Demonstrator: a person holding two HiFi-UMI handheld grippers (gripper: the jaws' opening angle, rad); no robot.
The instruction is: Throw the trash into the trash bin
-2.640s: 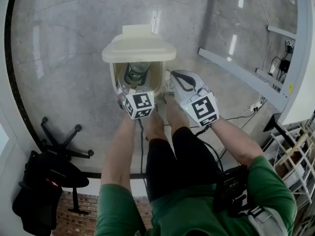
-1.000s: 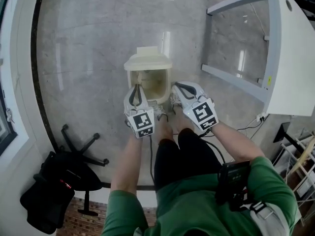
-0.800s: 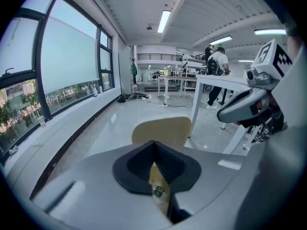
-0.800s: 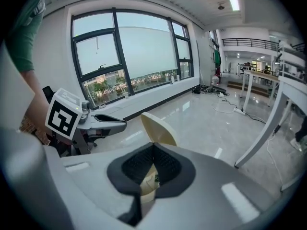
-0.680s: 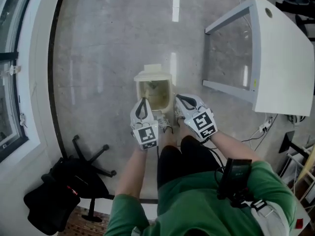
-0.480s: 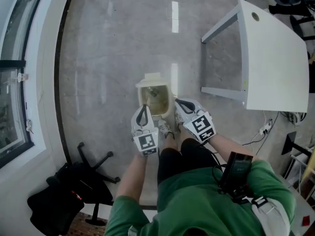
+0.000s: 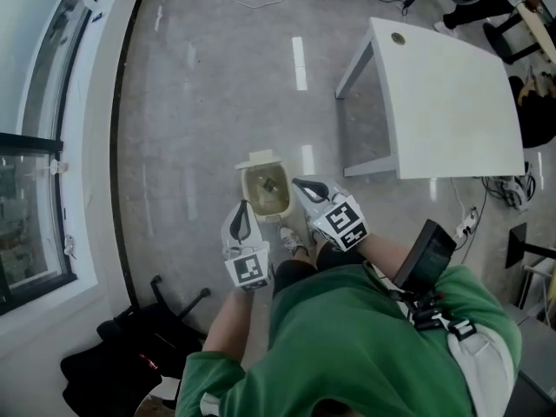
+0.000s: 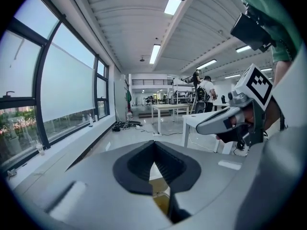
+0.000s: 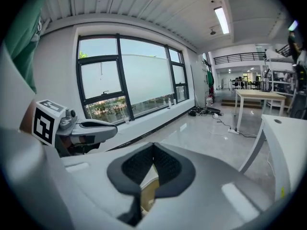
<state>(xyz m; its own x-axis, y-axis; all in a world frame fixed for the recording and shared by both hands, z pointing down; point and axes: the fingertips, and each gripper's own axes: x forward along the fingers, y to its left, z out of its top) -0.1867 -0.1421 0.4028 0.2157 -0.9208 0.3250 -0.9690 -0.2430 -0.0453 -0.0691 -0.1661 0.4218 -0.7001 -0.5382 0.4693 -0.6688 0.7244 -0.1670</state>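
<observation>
Though glossy, grey floor (image 7: 200, 129) beneath trash bin (image 7: 266, 191)

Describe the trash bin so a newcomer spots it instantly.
Find the big white table at upper right. On the grey floor left of its legs stands the trash bin: small, cream, lid open, unlike the black chair lower left.
</observation>
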